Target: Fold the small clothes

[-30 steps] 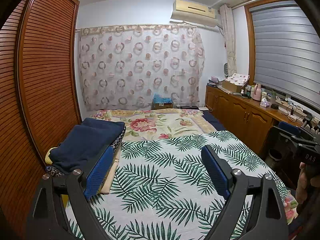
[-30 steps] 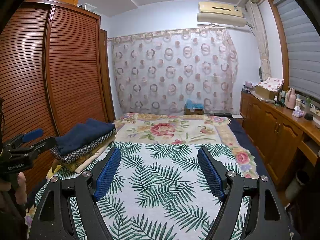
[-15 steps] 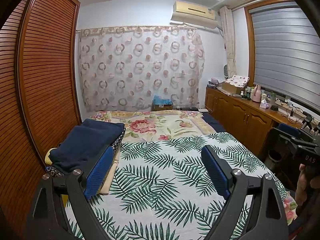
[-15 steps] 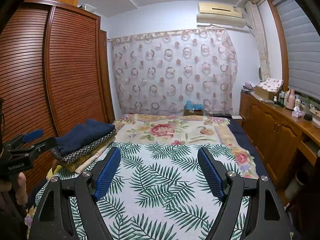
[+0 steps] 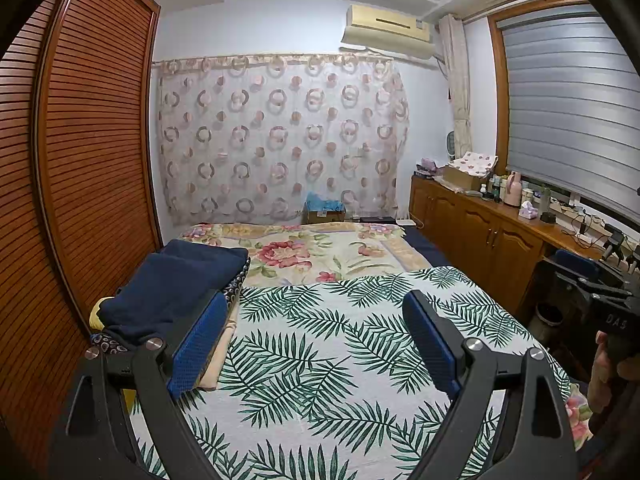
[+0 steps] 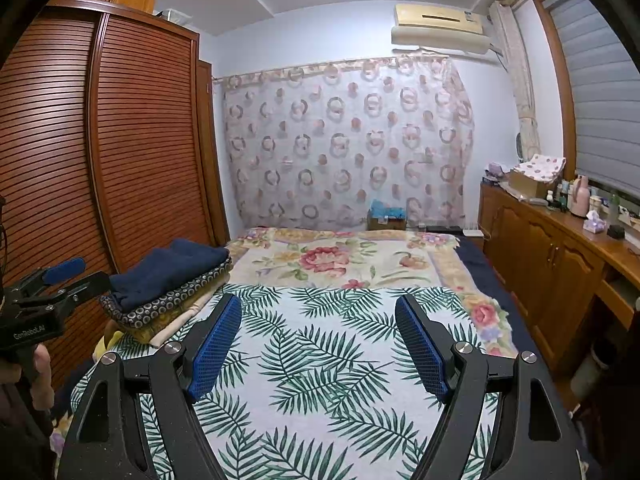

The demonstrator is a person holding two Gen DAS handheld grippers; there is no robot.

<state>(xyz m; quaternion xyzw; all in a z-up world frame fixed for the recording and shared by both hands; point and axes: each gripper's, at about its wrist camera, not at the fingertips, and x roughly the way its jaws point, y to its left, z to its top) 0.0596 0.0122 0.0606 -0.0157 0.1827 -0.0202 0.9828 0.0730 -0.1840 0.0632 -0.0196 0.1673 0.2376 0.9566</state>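
Observation:
A stack of folded clothes with a dark navy piece (image 5: pixel 176 284) on top lies at the bed's left edge; it also shows in the right wrist view (image 6: pixel 168 272), over a dotted dark piece (image 6: pixel 172 306) and beige ones. My left gripper (image 5: pixel 316 344) is open and empty above the palm-leaf sheet (image 5: pixel 320 360), its left finger just beside the stack. My right gripper (image 6: pixel 320 340) is open and empty over the same sheet (image 6: pixel 320 360). Each gripper shows at the edge of the other's view: the right one (image 5: pixel 592 280), the left one (image 6: pixel 52 284).
A floral blanket (image 6: pixel 332 260) covers the far half of the bed. A slatted wooden wardrobe (image 5: pixel 80 160) stands on the left. A wooden cabinet (image 6: pixel 560 256) with bottles and boxes runs along the right. A curtain (image 5: pixel 280 136) hangs behind.

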